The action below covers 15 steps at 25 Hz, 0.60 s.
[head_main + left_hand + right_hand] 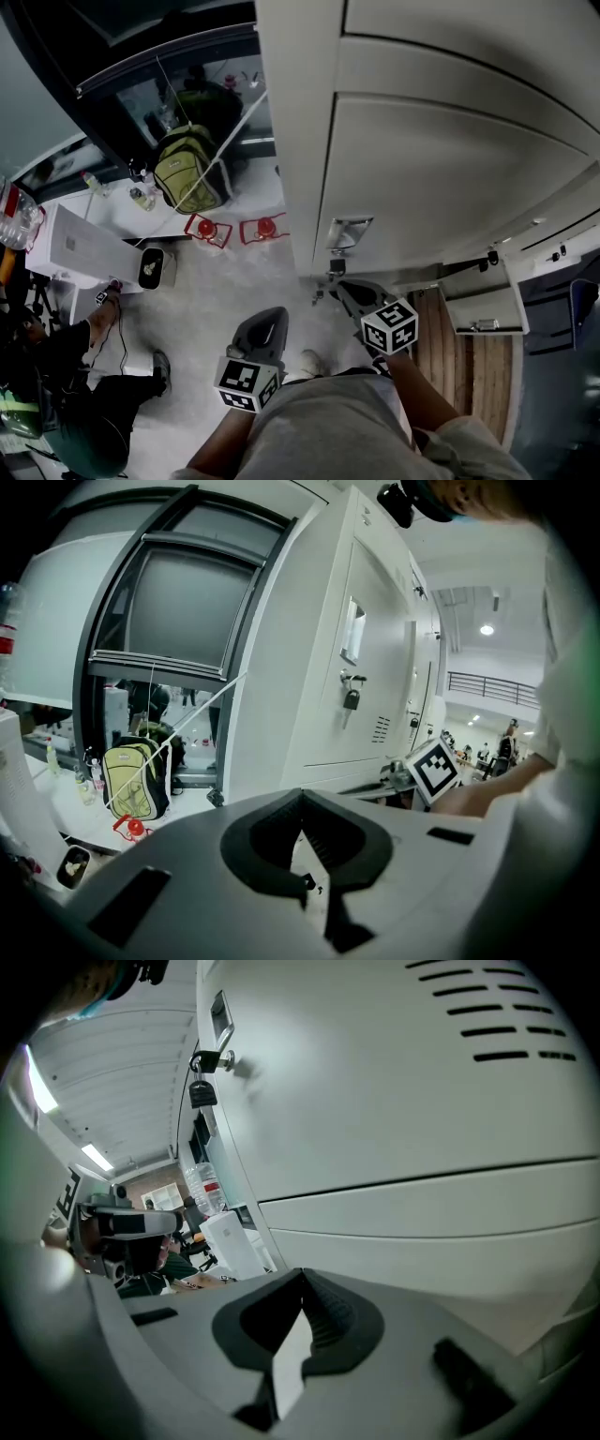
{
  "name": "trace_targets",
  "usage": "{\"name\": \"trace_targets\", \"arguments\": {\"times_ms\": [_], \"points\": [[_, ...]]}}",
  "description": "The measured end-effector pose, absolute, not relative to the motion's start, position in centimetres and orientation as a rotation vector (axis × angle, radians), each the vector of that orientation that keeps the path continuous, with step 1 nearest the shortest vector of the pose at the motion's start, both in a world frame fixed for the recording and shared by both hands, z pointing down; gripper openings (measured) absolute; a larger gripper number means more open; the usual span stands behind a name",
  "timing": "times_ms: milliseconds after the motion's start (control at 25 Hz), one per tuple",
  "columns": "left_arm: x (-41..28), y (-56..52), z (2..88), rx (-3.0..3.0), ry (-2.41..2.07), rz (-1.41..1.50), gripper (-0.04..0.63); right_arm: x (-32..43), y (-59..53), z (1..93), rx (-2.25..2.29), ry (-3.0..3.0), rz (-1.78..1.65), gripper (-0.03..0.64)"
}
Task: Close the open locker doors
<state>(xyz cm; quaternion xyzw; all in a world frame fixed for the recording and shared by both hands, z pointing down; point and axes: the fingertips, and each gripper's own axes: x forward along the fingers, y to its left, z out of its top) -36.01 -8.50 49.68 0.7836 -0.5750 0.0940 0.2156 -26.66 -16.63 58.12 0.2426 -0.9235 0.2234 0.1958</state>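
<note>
Standing close to a bank of white lockers (422,169), the person holds both tools low in front of the body. The left claw (272,319) points toward the floor beside the lockers' corner. In the left gripper view its jaws meet at their tips (300,799) with nothing between them. The right claw (345,289) sits nearer the lockers, just below a door with a recessed handle (349,232). In the right gripper view this claw (301,1279) is also pinched together at the tips and empty.

At the lower right of the head view, a small locker door (483,309) stands out from the row, apart from both claws. The doors above it lie flush. The right gripper view looks along a closed white door with vent slots (506,1026), and a dark padlock (202,1093) hangs from its latch. The seam between two doors runs just past the claw. The left gripper view shows the same lock from the other side (351,699), and the right tool's marker cube (436,769) shows near the lockers.

A yellow-green backpack (187,169) leans by a dark window frame to the left, well apart from the lockers. Two small red objects (208,228) lie on the floor near it. A seated person (66,394) is at the far left, next to a white box (70,244).
</note>
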Motion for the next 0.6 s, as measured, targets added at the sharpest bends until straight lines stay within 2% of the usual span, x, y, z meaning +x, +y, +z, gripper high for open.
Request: {"name": "trace_targets", "arguments": {"times_ms": [600], "points": [[-31.5, -7.3, 49.7, 2.265, -1.475, 0.292, 0.014, -22.3, -12.0, 55.3, 0.748, -2.617, 0.626, 0.028]]}}
